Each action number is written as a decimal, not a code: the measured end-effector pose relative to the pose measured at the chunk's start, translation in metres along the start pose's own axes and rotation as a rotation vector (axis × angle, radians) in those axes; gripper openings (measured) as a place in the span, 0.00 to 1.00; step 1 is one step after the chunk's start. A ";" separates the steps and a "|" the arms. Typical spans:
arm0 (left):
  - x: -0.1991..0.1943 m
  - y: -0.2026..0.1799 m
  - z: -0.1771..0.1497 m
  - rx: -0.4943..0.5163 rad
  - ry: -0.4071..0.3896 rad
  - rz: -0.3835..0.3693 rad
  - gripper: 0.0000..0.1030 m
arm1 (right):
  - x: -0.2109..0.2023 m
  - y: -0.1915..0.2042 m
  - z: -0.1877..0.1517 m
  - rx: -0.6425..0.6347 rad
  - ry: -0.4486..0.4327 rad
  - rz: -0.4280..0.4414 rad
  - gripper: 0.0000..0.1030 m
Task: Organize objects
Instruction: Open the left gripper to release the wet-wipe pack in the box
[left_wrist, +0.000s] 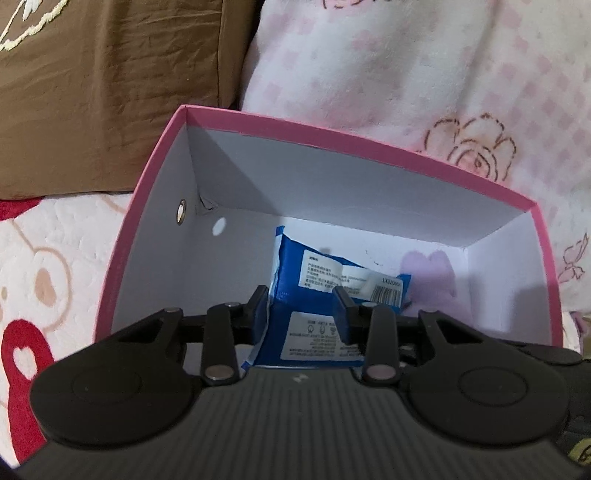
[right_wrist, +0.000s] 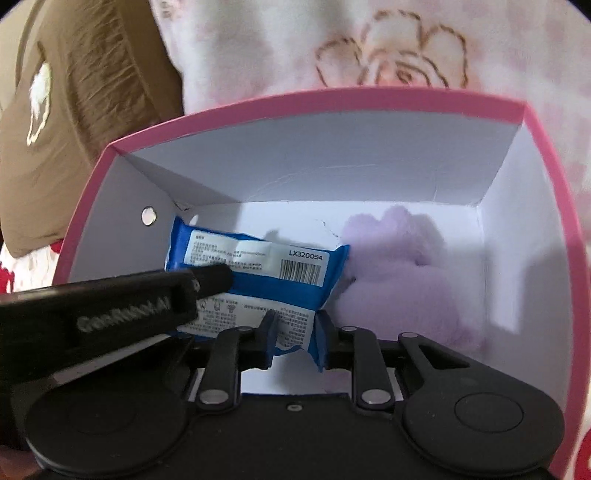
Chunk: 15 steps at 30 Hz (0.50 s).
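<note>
Inside the pink box (left_wrist: 406, 157), both the left gripper (left_wrist: 303, 306) and right gripper (right_wrist: 295, 332) pinch blue wipe packets (right_wrist: 258, 266); only the right view shows the purple plush (right_wrist: 399, 266) clearly.

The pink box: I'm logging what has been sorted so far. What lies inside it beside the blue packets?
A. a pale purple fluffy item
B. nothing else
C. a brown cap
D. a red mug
A: in the right wrist view a pale purple fluffy item lies on the floor of the pink box, to the right of the blue packets.
</note>
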<state>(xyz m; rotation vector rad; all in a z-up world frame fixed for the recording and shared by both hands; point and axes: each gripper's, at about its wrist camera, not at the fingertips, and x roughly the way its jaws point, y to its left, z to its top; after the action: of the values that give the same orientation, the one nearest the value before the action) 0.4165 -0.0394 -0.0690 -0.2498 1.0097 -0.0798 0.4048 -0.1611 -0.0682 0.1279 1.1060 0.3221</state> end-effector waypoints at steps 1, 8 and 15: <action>0.001 -0.001 0.000 0.006 0.003 0.004 0.34 | -0.001 -0.001 0.001 0.004 -0.006 -0.003 0.23; 0.005 -0.009 0.000 0.051 -0.033 0.070 0.34 | 0.001 0.003 0.006 -0.030 -0.014 0.005 0.22; -0.001 -0.008 -0.001 0.034 -0.054 0.101 0.52 | -0.002 0.000 0.008 -0.036 -0.032 -0.040 0.23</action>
<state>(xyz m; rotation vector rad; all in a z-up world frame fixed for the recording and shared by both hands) 0.4154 -0.0472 -0.0671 -0.1690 0.9652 0.0015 0.4111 -0.1617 -0.0627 0.0788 1.0696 0.3031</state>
